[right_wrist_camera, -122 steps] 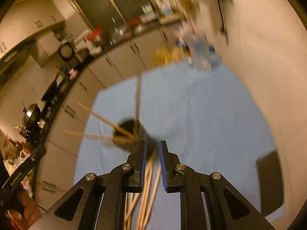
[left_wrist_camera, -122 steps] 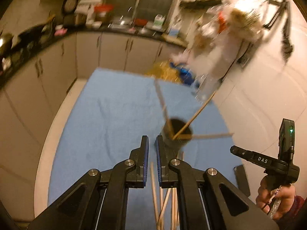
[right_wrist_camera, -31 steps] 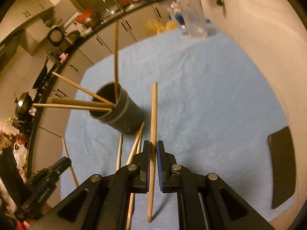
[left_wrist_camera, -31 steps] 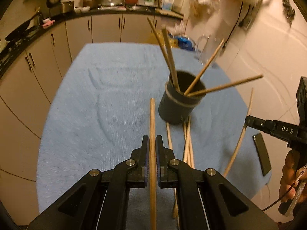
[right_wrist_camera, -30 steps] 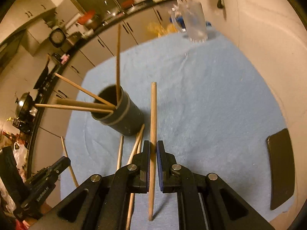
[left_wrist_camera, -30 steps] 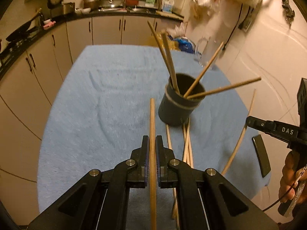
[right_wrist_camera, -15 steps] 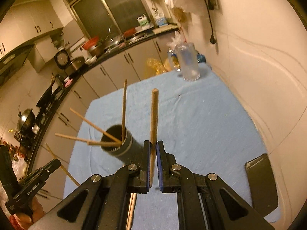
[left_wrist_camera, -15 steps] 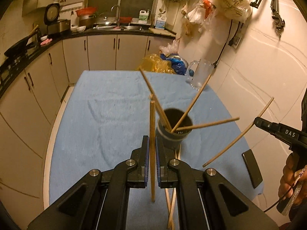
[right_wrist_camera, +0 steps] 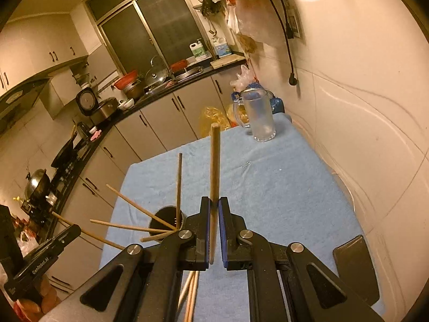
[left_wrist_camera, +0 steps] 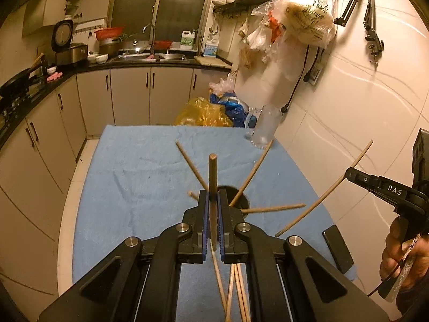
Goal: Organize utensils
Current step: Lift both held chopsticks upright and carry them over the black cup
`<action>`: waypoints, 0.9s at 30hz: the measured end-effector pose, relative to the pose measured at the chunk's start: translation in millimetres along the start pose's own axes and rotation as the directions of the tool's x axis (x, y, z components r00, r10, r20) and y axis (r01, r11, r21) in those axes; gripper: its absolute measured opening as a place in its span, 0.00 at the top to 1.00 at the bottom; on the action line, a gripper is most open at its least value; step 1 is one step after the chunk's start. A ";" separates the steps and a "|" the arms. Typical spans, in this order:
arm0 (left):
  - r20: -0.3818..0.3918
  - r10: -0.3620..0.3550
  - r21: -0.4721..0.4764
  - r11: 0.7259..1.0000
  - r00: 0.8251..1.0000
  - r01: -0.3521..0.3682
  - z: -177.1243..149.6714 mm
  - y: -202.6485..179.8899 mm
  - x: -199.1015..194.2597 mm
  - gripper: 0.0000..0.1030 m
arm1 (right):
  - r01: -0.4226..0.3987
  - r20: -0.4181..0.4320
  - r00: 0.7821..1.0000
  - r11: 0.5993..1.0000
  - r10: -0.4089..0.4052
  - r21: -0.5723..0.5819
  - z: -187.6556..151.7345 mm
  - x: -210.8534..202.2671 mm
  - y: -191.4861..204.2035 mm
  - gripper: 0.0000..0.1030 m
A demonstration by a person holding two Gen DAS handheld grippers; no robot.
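Note:
A dark cup (left_wrist_camera: 238,201) on the blue towel (left_wrist_camera: 139,177) holds several wooden chopsticks that fan outward. My left gripper (left_wrist_camera: 213,196) hangs above it, just on the near side, shut on one chopstick (left_wrist_camera: 213,171) that points up and away. In the right wrist view the same cup (right_wrist_camera: 163,221) sits to the lower left. My right gripper (right_wrist_camera: 214,204) is shut on another chopstick (right_wrist_camera: 215,161), held above the towel. Each gripper also appears in the other's view, the right gripper (left_wrist_camera: 386,187) with its curved-looking chopstick (left_wrist_camera: 321,190). Loose chopsticks (left_wrist_camera: 236,289) lie on the towel below.
A glass mug (right_wrist_camera: 258,118) stands at the towel's far right corner. A black phone (right_wrist_camera: 354,263) lies near the right edge by the tiled wall. Plastic bags (left_wrist_camera: 209,112) sit beyond the far edge. Kitchen cabinets run along the left.
Both grippers have risen off the towel, each carrying its chopstick up. The cup and loose chopsticks now sit lower in both views, and more of the kitchen shows.

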State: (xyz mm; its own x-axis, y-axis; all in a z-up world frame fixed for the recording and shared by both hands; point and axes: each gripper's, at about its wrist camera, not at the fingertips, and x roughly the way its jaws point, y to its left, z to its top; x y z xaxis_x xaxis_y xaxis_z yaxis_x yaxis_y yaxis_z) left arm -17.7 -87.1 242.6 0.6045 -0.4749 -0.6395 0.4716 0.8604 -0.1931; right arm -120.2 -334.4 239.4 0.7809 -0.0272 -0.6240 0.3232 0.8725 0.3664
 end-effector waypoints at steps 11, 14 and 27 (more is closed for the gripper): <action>0.070 -0.020 0.006 1.000 0.997 0.019 38.7 -14.7 -14.0 0.95 | -0.050 0.046 0.998 0.998 0.052 -0.047 33.1 -3.2 24.3 0.94; 0.083 -0.025 0.024 0.999 0.996 0.023 49.7 -22.9 -13.1 0.95 | -0.068 0.060 0.996 0.996 0.071 -0.057 42.5 -2.0 31.4 0.94; 0.064 0.001 0.049 0.999 0.998 -0.004 58.5 -39.1 20.0 0.94 | -0.093 0.020 0.995 0.991 0.095 -0.094 50.0 33.3 53.3 0.94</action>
State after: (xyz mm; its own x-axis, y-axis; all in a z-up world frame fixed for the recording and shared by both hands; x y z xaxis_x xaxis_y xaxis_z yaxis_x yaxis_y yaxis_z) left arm 13.5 -141.1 280.8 0.6449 -0.4847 -0.5909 0.5000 0.8523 -0.1535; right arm -50.3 -313.2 272.7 0.8184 0.0461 -0.5728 0.1981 0.9131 0.3565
